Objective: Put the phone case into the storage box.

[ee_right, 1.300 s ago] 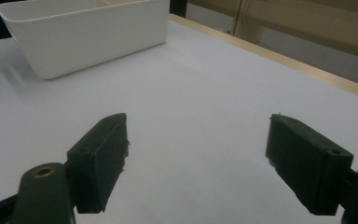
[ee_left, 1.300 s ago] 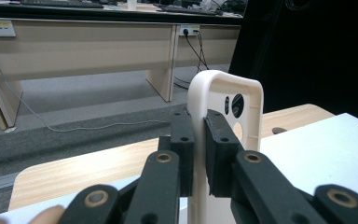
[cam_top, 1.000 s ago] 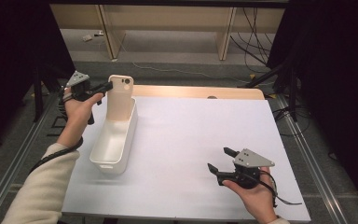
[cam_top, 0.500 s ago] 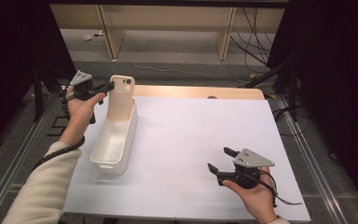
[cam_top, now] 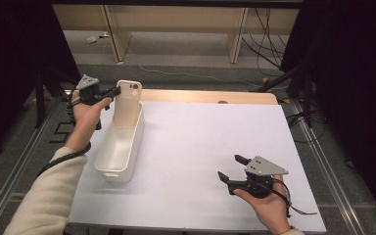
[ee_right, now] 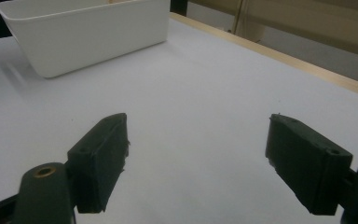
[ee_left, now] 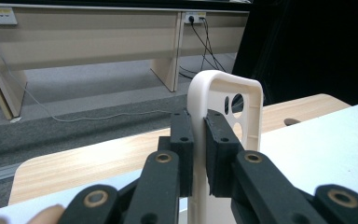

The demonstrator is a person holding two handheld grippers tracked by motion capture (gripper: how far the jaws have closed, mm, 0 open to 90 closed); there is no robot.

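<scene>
We see a big white table [cam_top: 200, 147] with a wooden strip along its far edge. On its left side sits a long white bin [cam_top: 120, 147]. A cream phone case [cam_top: 129, 100] stands up tall at the far end of the bin, with its camera holes near the top. Our left gripper [cam_top: 111, 91] is squeezed tight on the edge of the case; in the left gripper view the two black pads [ee_left: 182, 140] press on it from both sides. Our right gripper [cam_top: 231, 169] rests low over the bare table near us, well away from the bin, with its jaws wide apart and nothing between them.
</scene>
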